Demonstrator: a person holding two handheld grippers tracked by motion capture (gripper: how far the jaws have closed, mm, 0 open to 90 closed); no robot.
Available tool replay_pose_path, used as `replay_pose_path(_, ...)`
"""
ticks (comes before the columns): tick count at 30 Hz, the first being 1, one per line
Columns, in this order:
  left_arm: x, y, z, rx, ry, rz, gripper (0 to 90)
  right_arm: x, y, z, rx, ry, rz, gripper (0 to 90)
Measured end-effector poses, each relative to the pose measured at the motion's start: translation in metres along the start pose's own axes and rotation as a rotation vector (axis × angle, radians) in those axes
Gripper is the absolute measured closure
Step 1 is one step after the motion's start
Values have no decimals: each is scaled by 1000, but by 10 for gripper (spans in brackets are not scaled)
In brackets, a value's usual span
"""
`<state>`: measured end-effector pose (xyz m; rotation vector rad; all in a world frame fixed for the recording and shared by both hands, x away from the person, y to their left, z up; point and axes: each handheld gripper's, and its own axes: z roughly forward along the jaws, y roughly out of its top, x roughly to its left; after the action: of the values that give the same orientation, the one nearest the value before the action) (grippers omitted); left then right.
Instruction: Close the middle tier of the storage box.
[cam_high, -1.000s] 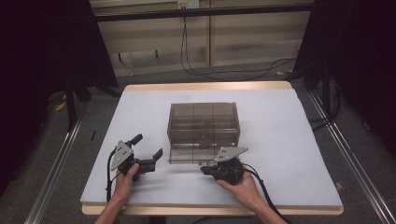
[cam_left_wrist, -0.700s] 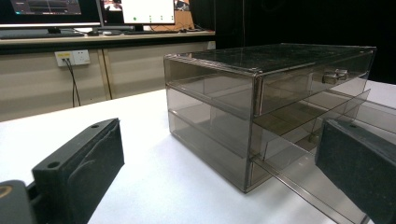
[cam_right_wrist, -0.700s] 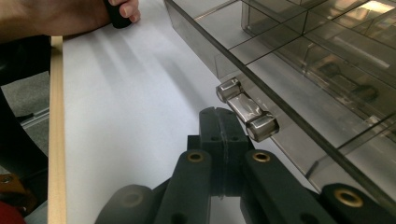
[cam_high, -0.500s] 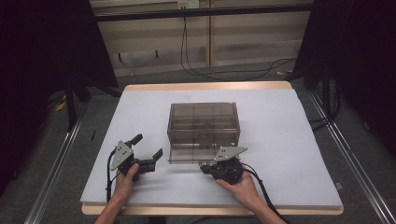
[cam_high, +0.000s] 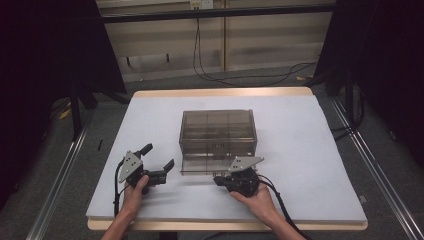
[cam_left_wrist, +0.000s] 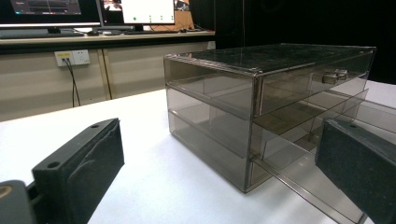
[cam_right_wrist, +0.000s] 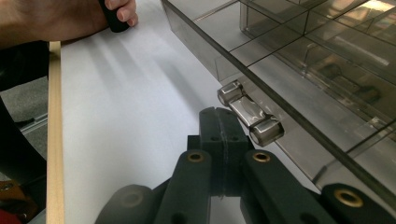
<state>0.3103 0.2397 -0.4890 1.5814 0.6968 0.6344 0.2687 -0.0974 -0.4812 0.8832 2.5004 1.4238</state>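
Note:
A smoky see-through drawer cabinet (cam_high: 218, 134) stands mid-table, its bottom drawer (cam_high: 210, 166) pulled out a little. My left gripper (cam_high: 159, 156) lies left of the cabinet's front with its jaws wide apart and nothing between them. In the left gripper view the cabinet (cam_left_wrist: 261, 102) fills the space between the two pads (cam_left_wrist: 88, 163), and the top drawer's handle (cam_left_wrist: 335, 75) shows. My right gripper (cam_high: 216, 179) rests at the drawer's front. In the right gripper view its jaws (cam_right_wrist: 219, 123) are pressed together right beside the drawer's metal handle (cam_right_wrist: 250, 114), not around it.
The white table top (cam_high: 310, 165) has a wooden front edge (cam_right_wrist: 53, 140) close behind my hands. A hand (cam_right_wrist: 60, 16) holding the other gripper shows in the right gripper view. Cables (cam_high: 225, 75) lie on the floor beyond the table.

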Motion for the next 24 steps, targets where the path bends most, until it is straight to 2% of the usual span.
replay_pose_path(22,1,0,0,5,-5,9,12,-1,2,-1,-12,-16,-6,900)
replay_pose_path(24,0,0,0,-3,2,-3,12,-1,3,-1,-13,-17,-7,900)
